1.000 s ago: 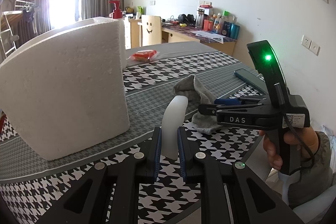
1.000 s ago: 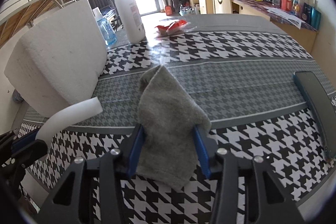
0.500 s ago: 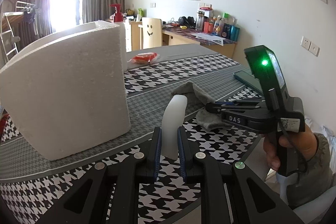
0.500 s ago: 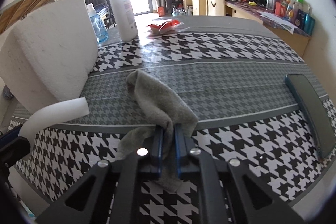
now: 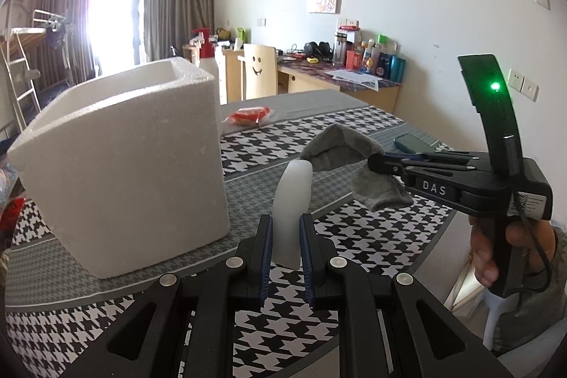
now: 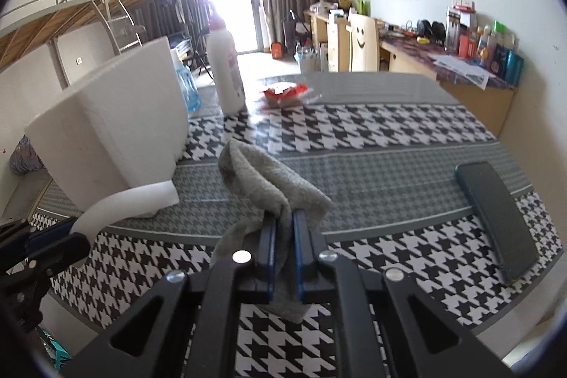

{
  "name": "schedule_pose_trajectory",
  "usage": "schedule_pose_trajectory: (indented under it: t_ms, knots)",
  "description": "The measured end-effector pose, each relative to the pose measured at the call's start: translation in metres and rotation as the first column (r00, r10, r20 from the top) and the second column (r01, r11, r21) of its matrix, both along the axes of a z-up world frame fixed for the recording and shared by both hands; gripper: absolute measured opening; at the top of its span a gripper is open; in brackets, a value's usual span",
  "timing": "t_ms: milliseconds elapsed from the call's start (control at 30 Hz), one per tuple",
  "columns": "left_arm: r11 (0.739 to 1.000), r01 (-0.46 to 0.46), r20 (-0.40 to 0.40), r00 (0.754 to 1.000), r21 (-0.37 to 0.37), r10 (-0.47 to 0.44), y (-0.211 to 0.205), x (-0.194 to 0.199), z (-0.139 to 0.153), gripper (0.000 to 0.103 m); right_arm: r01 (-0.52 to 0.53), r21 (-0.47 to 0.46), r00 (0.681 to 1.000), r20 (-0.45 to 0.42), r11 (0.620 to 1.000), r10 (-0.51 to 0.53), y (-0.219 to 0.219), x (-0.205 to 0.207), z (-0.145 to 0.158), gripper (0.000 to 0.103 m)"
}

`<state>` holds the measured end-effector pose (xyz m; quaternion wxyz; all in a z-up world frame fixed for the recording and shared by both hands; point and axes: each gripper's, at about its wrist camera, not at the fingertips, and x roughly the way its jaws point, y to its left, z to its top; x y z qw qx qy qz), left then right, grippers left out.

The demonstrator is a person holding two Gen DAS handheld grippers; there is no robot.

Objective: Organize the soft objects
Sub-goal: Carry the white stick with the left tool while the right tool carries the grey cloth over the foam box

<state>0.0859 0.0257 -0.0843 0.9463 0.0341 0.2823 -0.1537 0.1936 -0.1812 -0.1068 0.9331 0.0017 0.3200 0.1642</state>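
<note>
My left gripper [image 5: 286, 229] is shut on a white foam strip [image 5: 292, 201], held above the table just right of an open white styrofoam box [image 5: 124, 165]. My right gripper [image 6: 283, 229] is shut on a grey sock [image 6: 262, 179] and holds it lifted off the table; its ends hang down. In the left wrist view the right gripper [image 5: 375, 163] holds the sock [image 5: 340, 147] just beyond the strip. In the right wrist view the box [image 6: 113, 130] is at the left, with the strip [image 6: 127, 204] in front of it.
A dark phone [image 6: 496, 211] lies on the houndstooth table [image 6: 372, 144] at the right. A white bottle [image 6: 225, 73], a blue bottle [image 6: 187, 87] and a red packet [image 6: 283, 92] stand at the far side. A desk and chair are behind the table.
My right gripper closed on the grey sock and lifted it off the table. My left gripper kept hold of the foam strip and rose a little.
</note>
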Motion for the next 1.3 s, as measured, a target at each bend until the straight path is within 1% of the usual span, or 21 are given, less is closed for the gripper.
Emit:
schedule_pose_trajectory:
  t_ms: [333, 633, 833, 1300]
  knots:
    - [1.000, -0.004, 0.047, 0.999, 0.005, 0.004, 0.001, -0.012, 0.010, 0.016, -0.020, 0.004, 0.997, 0.075, 1.000, 0.020, 0.003, -0.016, 0.020, 0.011]
    - [1.000, -0.001, 0.075, 0.997, 0.012, 0.000, -0.001, -0.017, 0.019, 0.016, -0.026, 0.016, 0.995, 0.094, 1.000, 0.025, -0.002, -0.024, 0.026, 0.011]
    - [1.000, -0.002, 0.100, 0.995, 0.013, 0.001, -0.001, -0.020, 0.024, 0.016, -0.005, 0.020, 0.994, 0.112, 1.000, 0.003, -0.006, -0.028, 0.032, 0.011]
    - [0.999, -0.010, 0.152, 0.988, 0.039, 0.004, -0.008, -0.013, 0.041, 0.016, 0.006, 0.060, 0.990, 0.139, 0.998, -0.014, -0.017, -0.031, 0.044, 0.011]
